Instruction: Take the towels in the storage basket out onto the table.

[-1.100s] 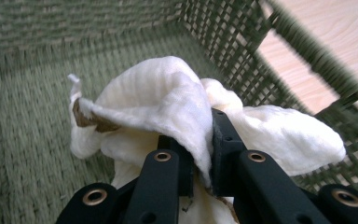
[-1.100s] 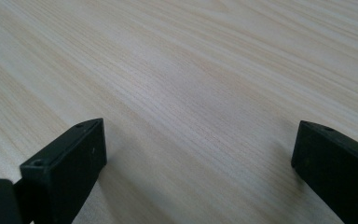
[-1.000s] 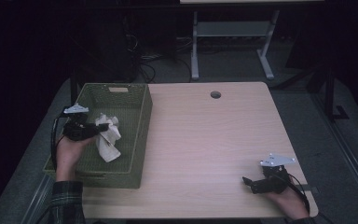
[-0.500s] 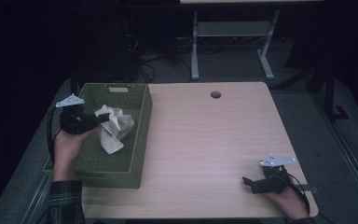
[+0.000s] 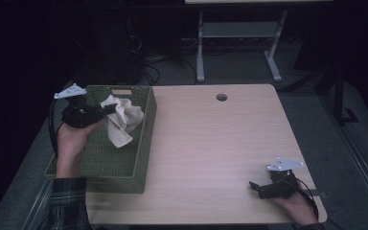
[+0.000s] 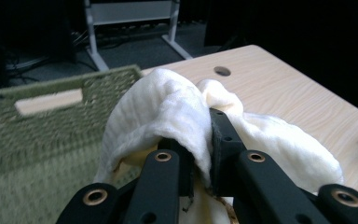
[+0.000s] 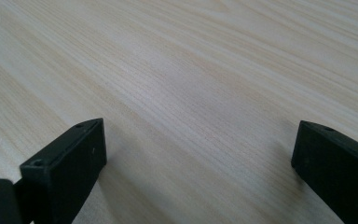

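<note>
A cream cloth (image 5: 121,120) is being held by the left gripper (image 5: 106,109), above the open green basket (image 5: 143,143) that is standing on the left part of the wooden table (image 5: 211,143). In the left gripper view, the two black jaws are being pressed together on a fold of the cloth (image 6: 177,112), and the fabric is being draped over both of them, so the left gripper (image 6: 200,154) is clenched on it. The rest of the cloth is hanging down loosely toward the inside of the basket (image 6: 42,121), near its far right corner; whether the lower end is touching the basket bottom cannot be told. The gripper itself is being carried by the left hand (image 5: 72,139) at the basket's left rim, with its grey plate on top.

The right gripper (image 5: 255,187) is being rested low at the near right corner of the table, well apart from the basket and the cloth. In the right gripper view, its jaws are being kept wide apart, with bare wood grain of the table (image 7: 191,84) between them, so the right gripper (image 7: 198,149) is released and nothing is being grasped by it.
</note>
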